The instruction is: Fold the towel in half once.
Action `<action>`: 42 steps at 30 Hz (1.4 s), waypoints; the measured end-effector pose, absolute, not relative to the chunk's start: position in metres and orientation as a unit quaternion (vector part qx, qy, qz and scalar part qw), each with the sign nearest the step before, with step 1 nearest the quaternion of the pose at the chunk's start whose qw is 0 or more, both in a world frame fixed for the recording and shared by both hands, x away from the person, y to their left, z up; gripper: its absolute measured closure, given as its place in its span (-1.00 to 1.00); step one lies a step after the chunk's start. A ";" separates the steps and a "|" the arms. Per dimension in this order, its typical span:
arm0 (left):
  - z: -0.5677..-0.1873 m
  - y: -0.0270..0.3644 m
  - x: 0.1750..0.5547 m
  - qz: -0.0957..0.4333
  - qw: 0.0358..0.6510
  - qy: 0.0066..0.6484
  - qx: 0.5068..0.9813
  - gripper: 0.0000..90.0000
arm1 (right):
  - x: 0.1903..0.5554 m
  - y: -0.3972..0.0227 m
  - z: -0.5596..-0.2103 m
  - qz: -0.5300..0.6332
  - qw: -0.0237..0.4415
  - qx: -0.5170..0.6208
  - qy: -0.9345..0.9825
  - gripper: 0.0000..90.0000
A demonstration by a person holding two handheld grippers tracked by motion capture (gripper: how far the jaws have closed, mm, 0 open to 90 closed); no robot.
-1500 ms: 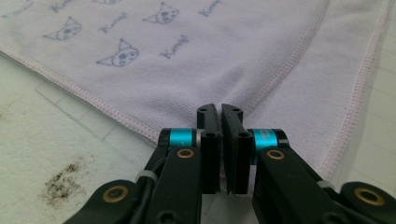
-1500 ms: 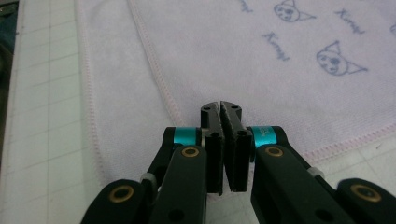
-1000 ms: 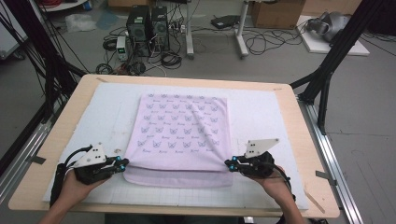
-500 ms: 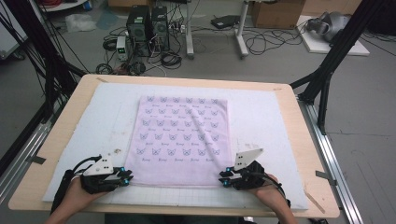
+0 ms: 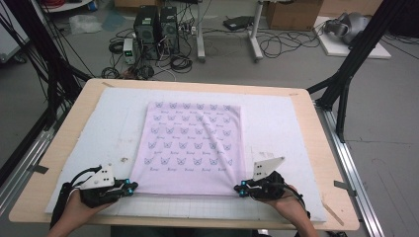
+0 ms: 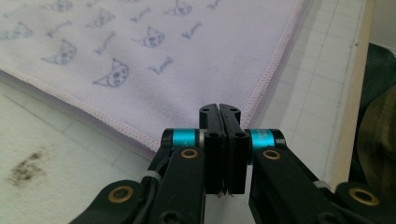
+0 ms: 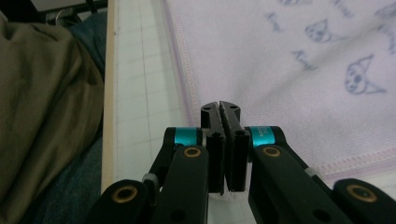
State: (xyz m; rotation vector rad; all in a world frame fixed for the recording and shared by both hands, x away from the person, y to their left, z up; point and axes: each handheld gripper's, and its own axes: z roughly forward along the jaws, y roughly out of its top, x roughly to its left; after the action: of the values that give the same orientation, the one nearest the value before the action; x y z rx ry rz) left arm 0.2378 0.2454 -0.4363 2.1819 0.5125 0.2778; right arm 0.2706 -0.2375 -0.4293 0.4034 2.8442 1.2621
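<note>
High view: lilac cloth point(image 5: 192, 148) lies flat on the white mat point(image 5: 286, 123) of the bench point(image 5: 59, 148), its near corners by the tools. Left tool point(image 5: 132, 186) sits at the near-left corner, right tool point(image 5: 239, 188) at the near-right — each with jaws pressed together just off the hem, gripping nothing.

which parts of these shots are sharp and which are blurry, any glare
High view: even light, no glare, cloth soft but readable. Left gripper view: left gripper sharp, far print blurs. Right gripper view: right gripper sharp, the cloth's prints and the sleeve soft.
</note>
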 end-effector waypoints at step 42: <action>-0.418 0.247 0.310 0.145 0.490 0.282 0.812 -0.01 | 0.333 -0.235 -0.419 0.454 0.091 0.231 0.856 -0.10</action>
State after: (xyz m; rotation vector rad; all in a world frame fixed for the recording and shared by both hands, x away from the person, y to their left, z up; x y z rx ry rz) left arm 0.3103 0.2475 -0.4183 1.9731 0.6858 0.3522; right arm 0.3331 -0.2348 -0.4185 0.6876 2.5431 1.3494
